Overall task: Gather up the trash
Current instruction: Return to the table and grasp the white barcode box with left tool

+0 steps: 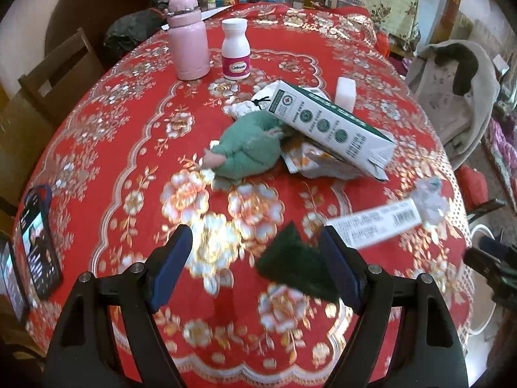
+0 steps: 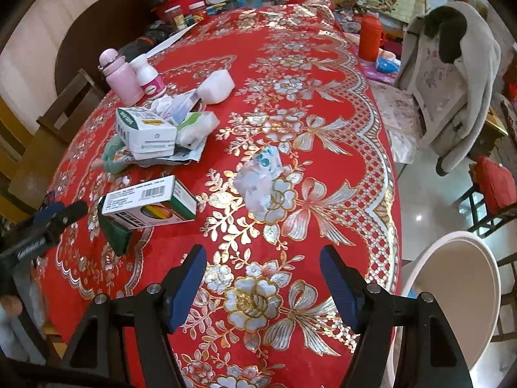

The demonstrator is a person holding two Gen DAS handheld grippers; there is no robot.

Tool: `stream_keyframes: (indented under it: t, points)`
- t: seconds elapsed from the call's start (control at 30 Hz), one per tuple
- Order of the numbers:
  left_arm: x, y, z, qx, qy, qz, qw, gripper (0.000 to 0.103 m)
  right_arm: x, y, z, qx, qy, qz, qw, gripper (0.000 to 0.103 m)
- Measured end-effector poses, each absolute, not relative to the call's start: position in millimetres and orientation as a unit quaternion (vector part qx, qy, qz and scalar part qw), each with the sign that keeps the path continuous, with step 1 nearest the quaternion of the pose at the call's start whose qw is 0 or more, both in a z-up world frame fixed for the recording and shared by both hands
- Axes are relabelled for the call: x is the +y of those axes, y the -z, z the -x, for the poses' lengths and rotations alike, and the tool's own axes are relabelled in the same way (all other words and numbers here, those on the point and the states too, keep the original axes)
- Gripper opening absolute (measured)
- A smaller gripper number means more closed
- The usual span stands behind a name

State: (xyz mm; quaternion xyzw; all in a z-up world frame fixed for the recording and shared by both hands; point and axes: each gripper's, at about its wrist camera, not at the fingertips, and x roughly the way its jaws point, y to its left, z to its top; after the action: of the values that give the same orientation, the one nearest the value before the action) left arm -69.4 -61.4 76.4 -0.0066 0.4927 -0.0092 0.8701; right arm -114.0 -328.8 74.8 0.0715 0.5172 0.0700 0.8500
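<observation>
My left gripper (image 1: pixel 255 252) hangs open over the red flowered tablecloth (image 1: pixel 129 148), with nothing between its fingers. A dark green wrapper (image 1: pixel 290 258) lies just inside its right finger, and a white barcode box (image 1: pixel 374 226) lies beyond that. Further off sit a long white-and-green carton (image 1: pixel 329 123), a foil packet (image 1: pixel 310 161) under it and a green cloth toy (image 1: pixel 248 152). My right gripper (image 2: pixel 261 271) is open and empty above the cloth (image 2: pixel 323 113). Ahead of it lies a crumpled white wrapper (image 2: pixel 261 177); the barcode box (image 2: pixel 148 203) and green wrapper (image 2: pixel 113 232) are to its left.
A pink flask (image 1: pixel 187 38) and a white pill bottle (image 1: pixel 236 48) stand at the far left. A phone (image 1: pixel 37 242) lies by the left edge. A white bin (image 2: pixel 452 284) stands beside the table at lower right, and a chair with a grey coat (image 2: pixel 452 90) stands further back.
</observation>
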Motion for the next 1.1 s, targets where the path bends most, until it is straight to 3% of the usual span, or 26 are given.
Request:
stream_keyframes:
  t: [0.47, 0.83, 1.1]
  points:
    - [-142, -62, 71, 0.533, 0.146, -0.012, 0.833, 0.079, -360, -70, 115, 0.518, -0.020, -0.111, 0.848, 0.071]
    - [-124, -76, 60, 0.526, 0.128, 0.025, 0.840, 0.079, -365, -70, 116, 0.519, -0.024, -0.112, 0.847, 0.071]
    - [-162, -59, 71, 0.550, 0.217, 0.059, 0.805, 0.079, -377, -70, 119, 0.516, -0.010, -0.118, 0.849, 0.071]
